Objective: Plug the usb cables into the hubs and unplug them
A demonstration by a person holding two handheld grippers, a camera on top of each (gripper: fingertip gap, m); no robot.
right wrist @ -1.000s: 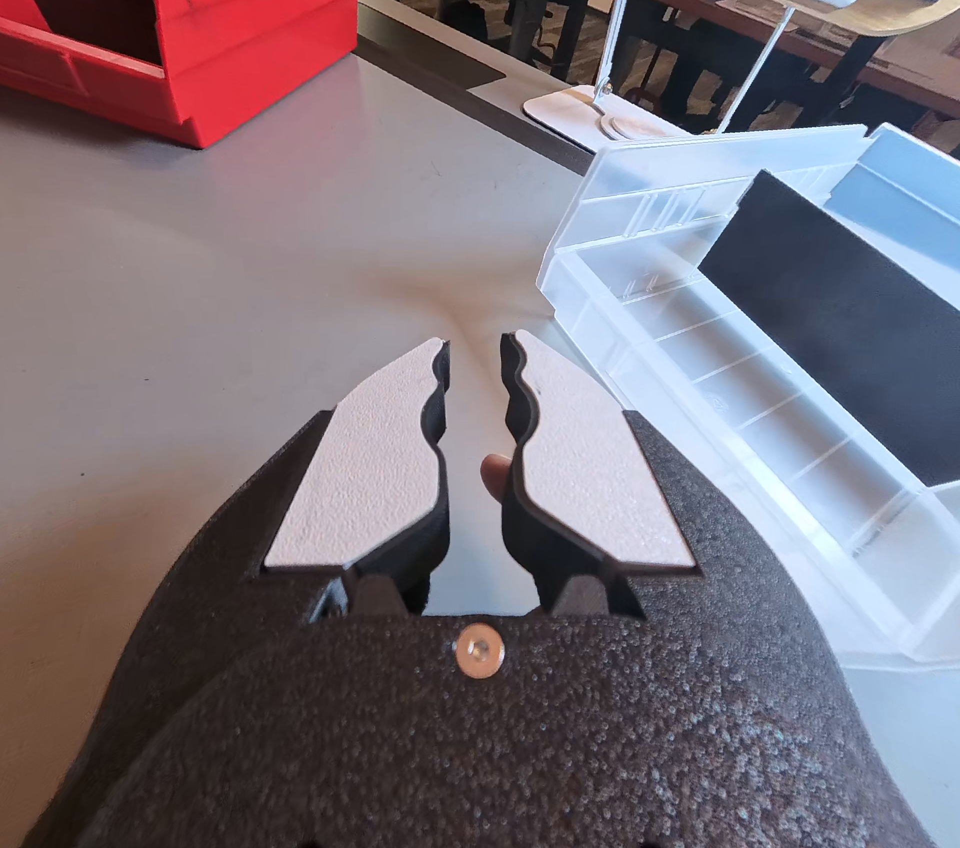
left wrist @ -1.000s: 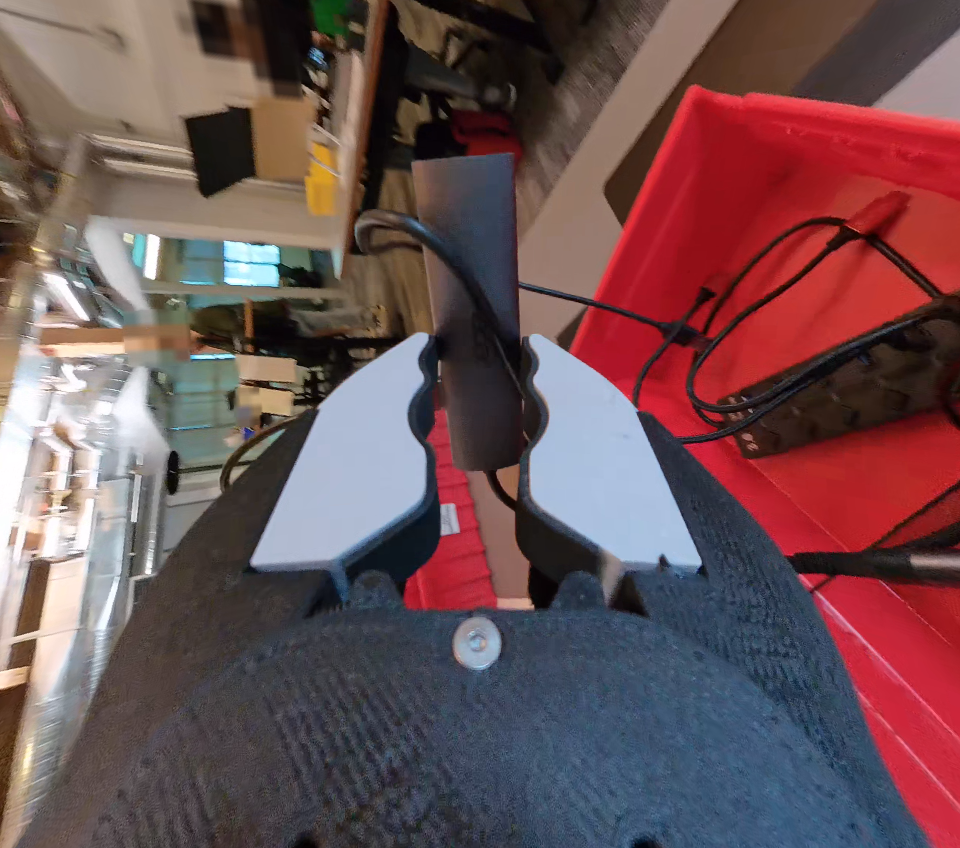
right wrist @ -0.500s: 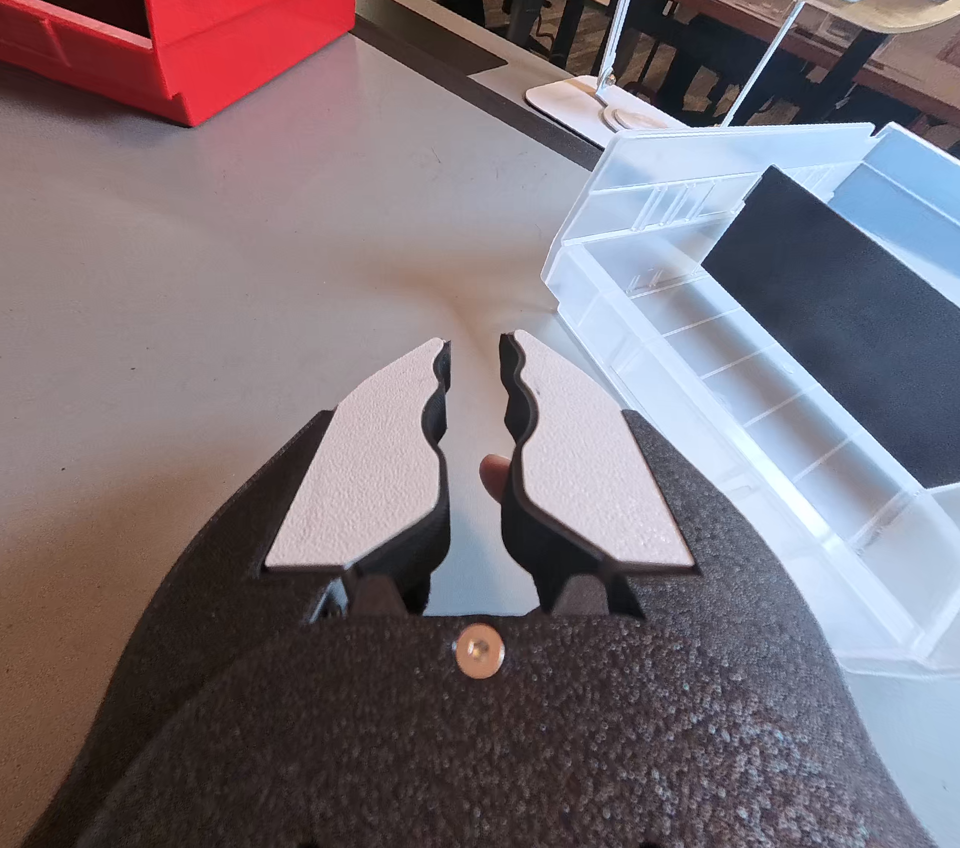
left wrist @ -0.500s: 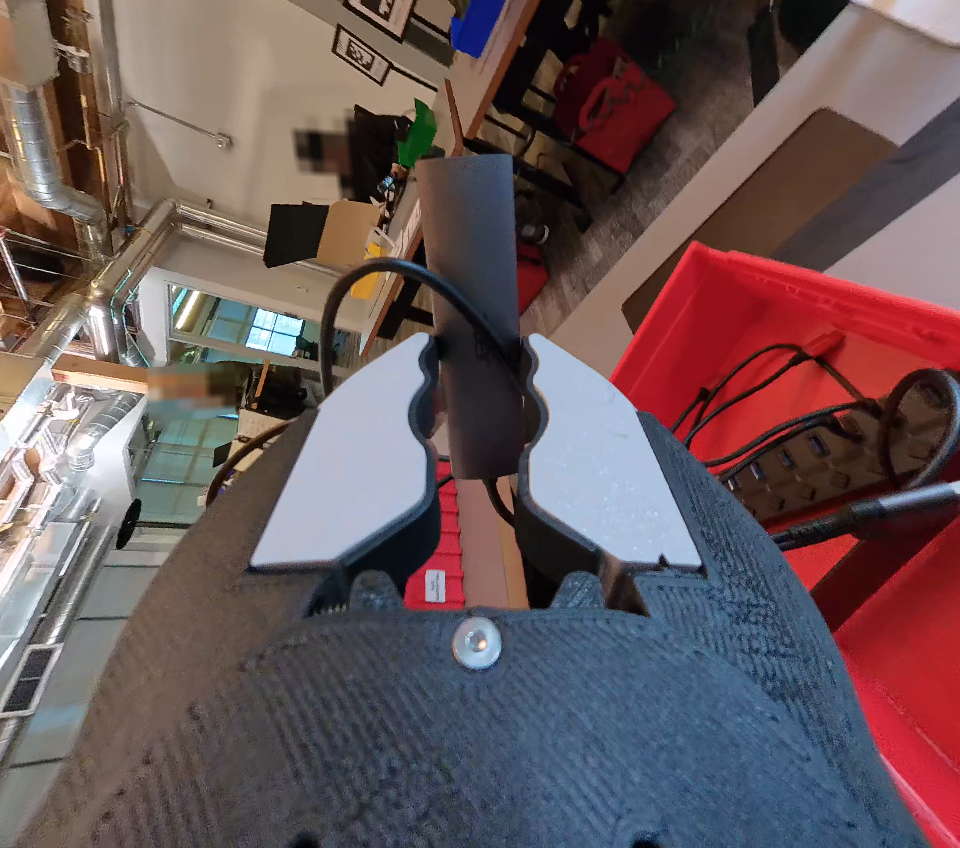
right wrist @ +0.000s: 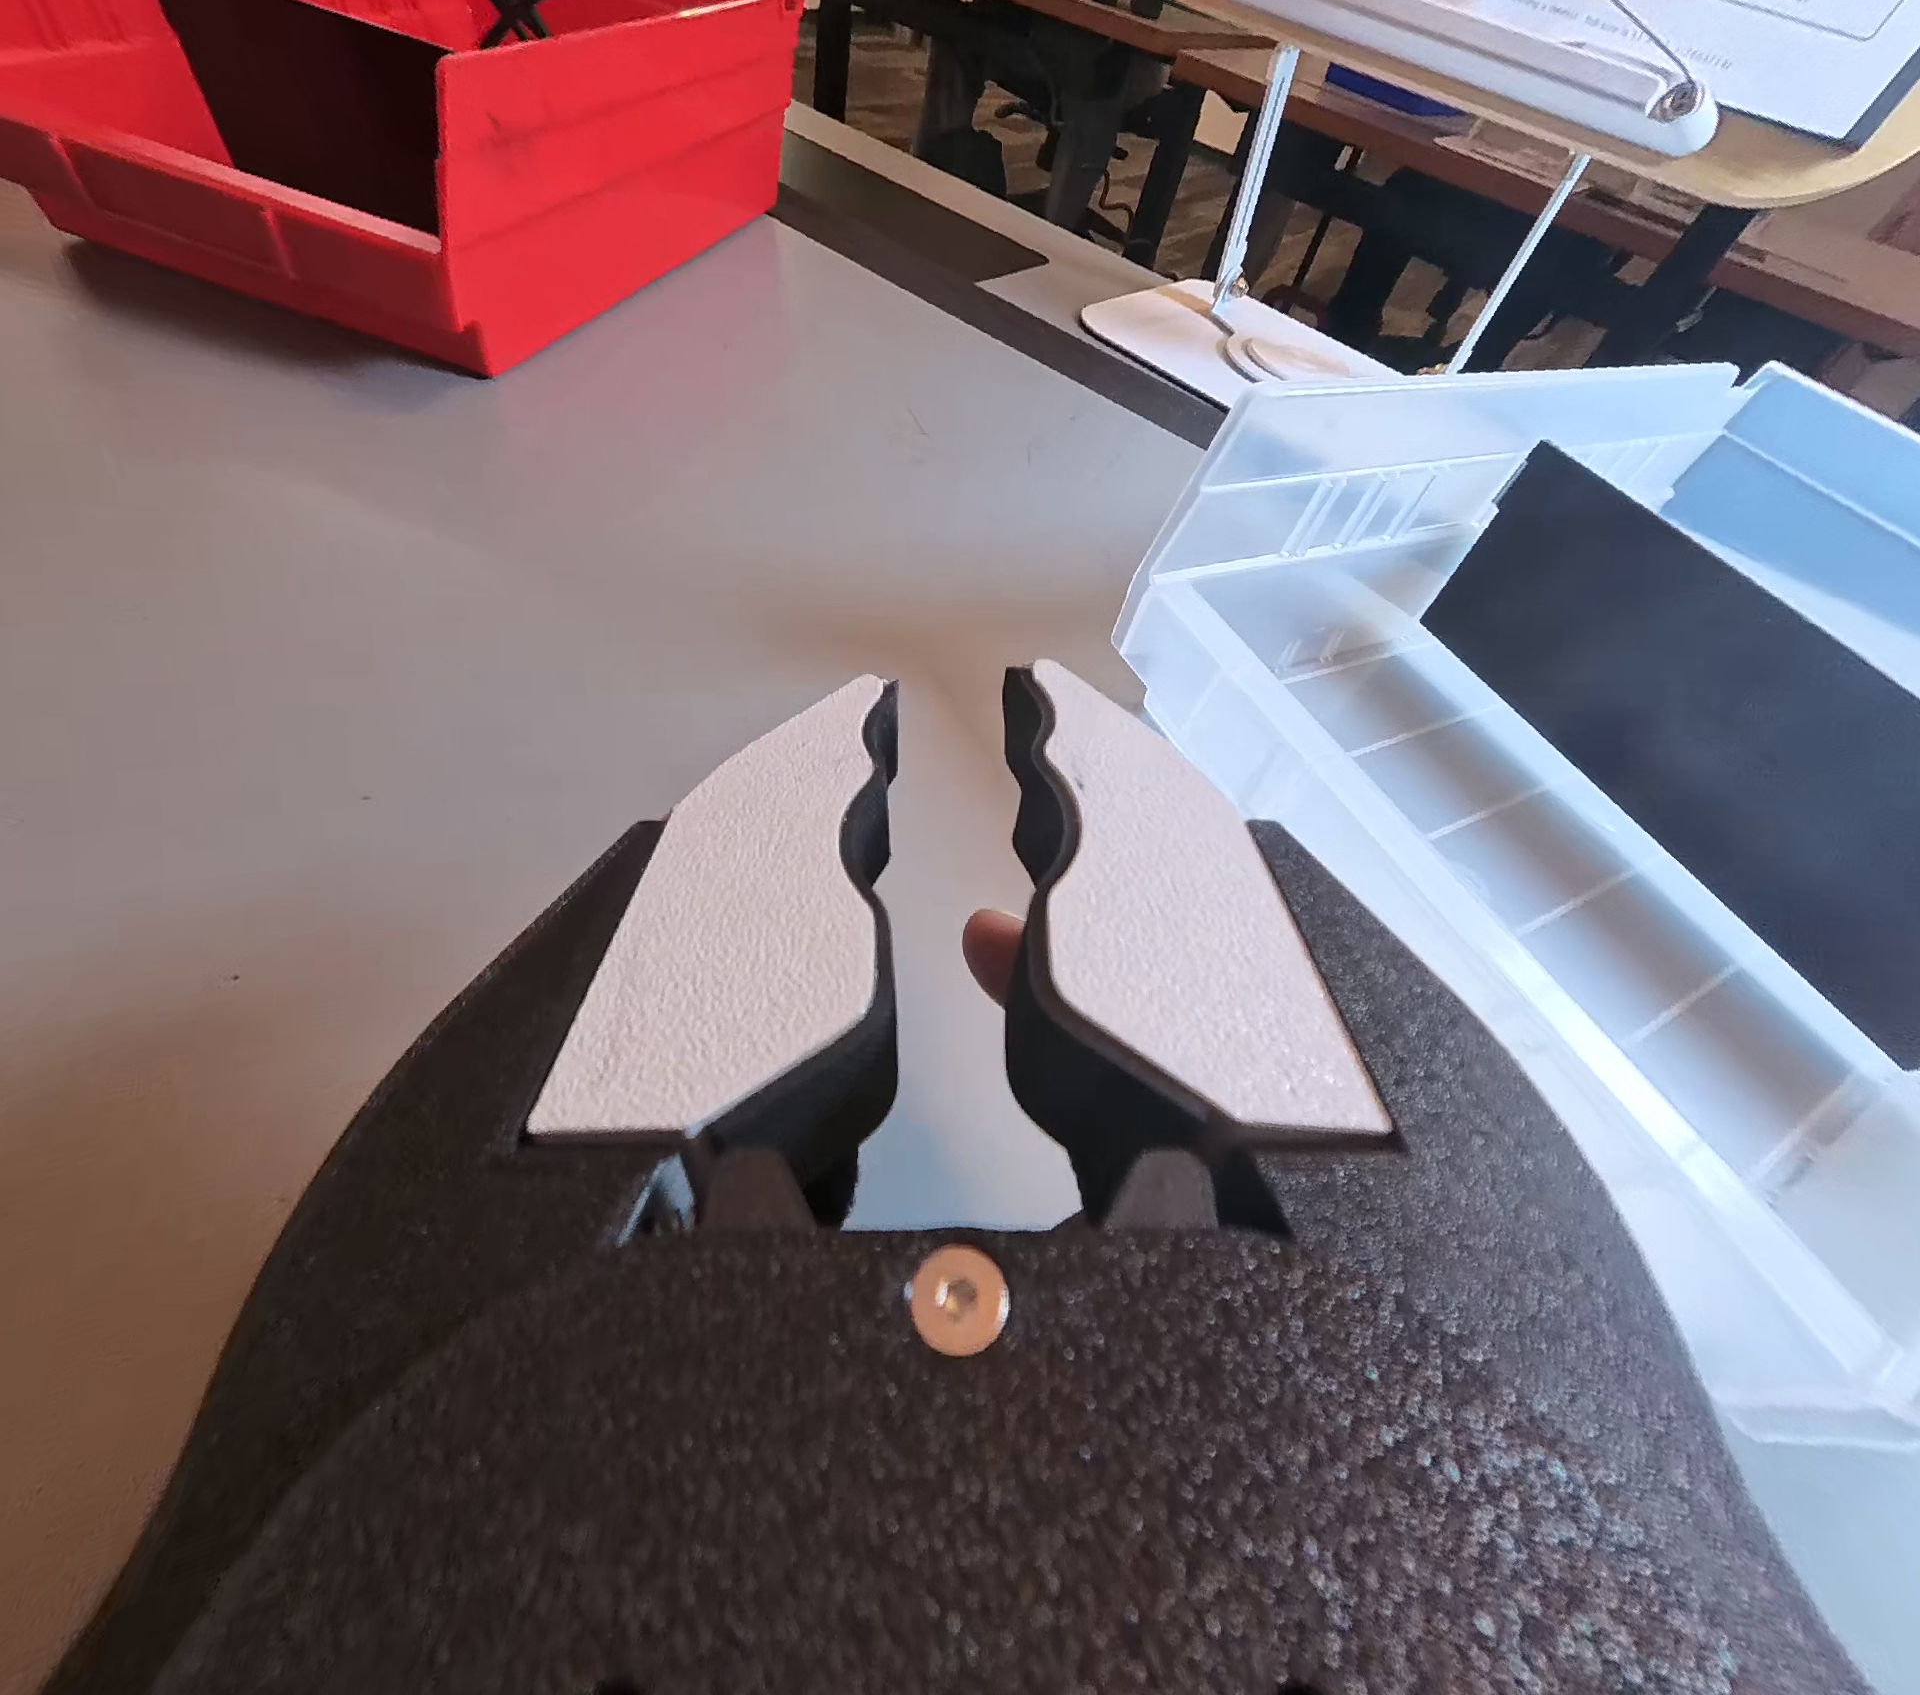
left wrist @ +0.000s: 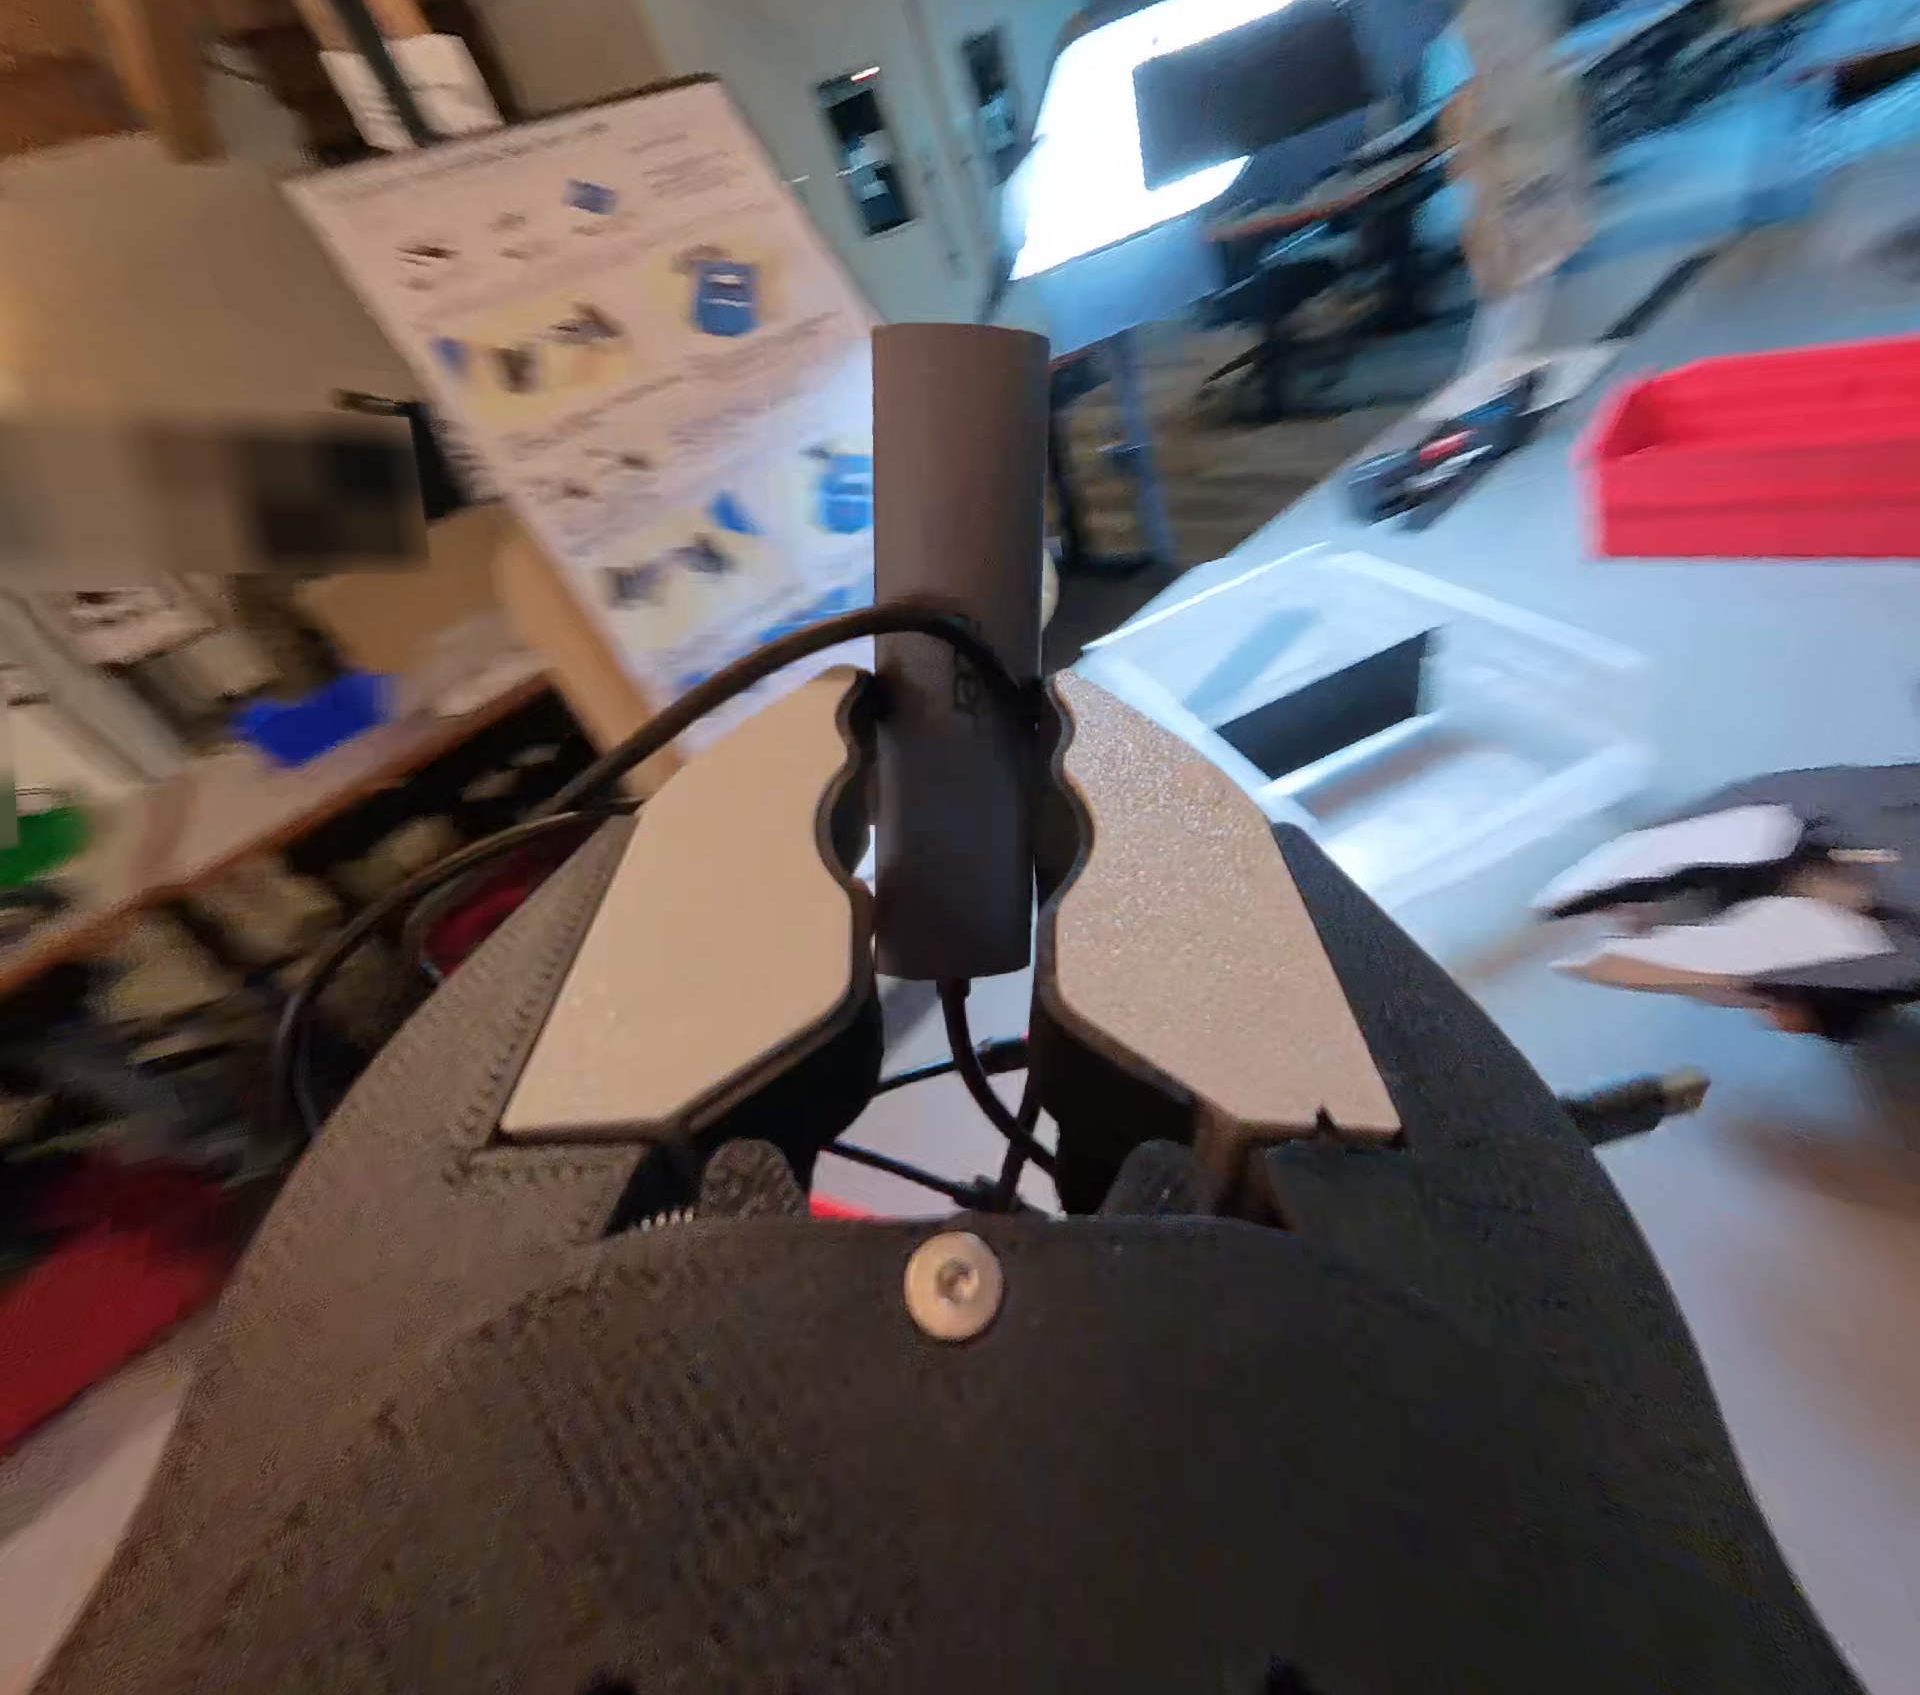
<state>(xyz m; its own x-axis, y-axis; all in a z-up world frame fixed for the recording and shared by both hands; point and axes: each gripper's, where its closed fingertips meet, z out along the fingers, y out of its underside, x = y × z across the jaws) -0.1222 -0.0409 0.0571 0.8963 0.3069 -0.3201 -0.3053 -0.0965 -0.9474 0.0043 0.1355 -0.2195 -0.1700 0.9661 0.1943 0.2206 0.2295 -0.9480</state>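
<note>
Here the left gripper (left wrist: 956, 700) clamps a grey hub (left wrist: 956, 606); its marking is blurred.

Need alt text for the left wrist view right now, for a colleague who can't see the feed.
The left gripper is shut on a dark grey usb hub that stands up between its fingers, a thin black cable looping off to the left. Behind it, motion-blurred, are a grey table, a clear plastic organizer, a red bin and the right gripper.

Hub (left wrist: 956, 648) now away from bin
</note>
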